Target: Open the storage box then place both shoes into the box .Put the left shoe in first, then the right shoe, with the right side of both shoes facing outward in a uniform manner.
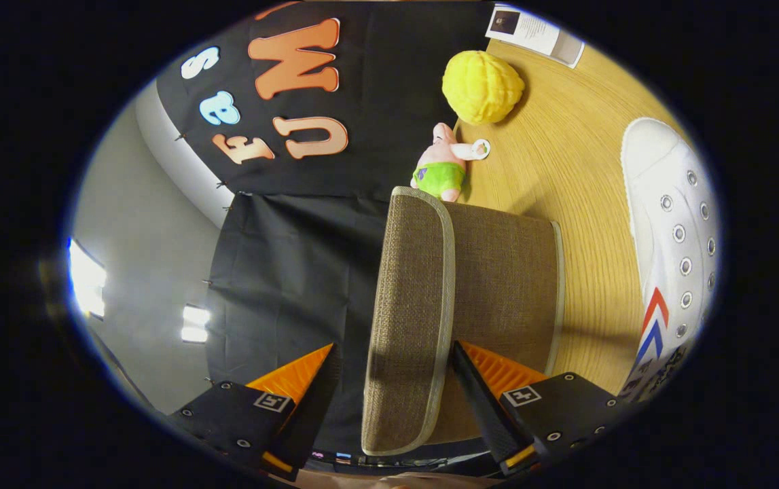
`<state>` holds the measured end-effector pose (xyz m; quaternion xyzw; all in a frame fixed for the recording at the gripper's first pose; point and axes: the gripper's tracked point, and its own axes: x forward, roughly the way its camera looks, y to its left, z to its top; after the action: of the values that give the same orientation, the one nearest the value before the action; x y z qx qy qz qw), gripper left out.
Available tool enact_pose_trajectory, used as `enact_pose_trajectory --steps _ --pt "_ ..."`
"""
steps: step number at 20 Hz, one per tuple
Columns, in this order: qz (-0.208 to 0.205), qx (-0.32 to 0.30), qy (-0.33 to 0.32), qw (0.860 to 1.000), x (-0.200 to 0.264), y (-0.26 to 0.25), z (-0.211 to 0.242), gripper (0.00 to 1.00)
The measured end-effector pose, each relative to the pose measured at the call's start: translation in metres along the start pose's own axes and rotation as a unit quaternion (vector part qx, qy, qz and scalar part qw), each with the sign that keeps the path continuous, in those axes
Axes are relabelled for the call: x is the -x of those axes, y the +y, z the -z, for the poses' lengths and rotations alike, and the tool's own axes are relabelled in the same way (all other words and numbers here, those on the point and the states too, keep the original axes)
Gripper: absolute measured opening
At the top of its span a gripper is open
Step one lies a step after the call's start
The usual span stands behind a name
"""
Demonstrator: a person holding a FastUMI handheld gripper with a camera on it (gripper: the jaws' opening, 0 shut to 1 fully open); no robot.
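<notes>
The view is rolled sideways, so the wooden table [566, 170] rises along one side. A brown woven storage box [504, 272] with pale trim stands on it. Its lid flap [406, 312] is turned up on edge and lies between my fingers. My gripper [394, 346] is open around this flap. One finger [474, 380] touches the flap's trimmed edge on the box side. The other finger [314, 380] stands a little apart from it. A white lace-up shoe [674, 231] with red and blue stripes lies on the table beyond the box.
A yellow plush ball [483, 87] and a small pink plush figure in green shorts [445, 168] sit on the table behind the box, by the black cloth wall. A printed sheet [532, 30] lies at the table's far end.
</notes>
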<state>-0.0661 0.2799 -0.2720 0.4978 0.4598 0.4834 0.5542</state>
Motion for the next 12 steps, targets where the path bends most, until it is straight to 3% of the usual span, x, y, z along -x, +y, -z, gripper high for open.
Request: enact_pose_trajectory --steps 4,8,10,11,12 --pt "-0.042 -0.008 -0.039 0.998 0.008 0.029 -0.006 0.94" --pt "-0.047 0.015 -0.082 0.995 0.01 0.058 -0.015 0.79" --pt "-0.045 0.029 -0.095 0.994 0.008 0.075 -0.012 0.68" --pt "-0.04 0.035 -0.102 0.993 0.004 0.083 -0.014 0.52" --pt "-0.031 0.043 -0.108 0.993 0.0 0.088 -0.012 0.43"
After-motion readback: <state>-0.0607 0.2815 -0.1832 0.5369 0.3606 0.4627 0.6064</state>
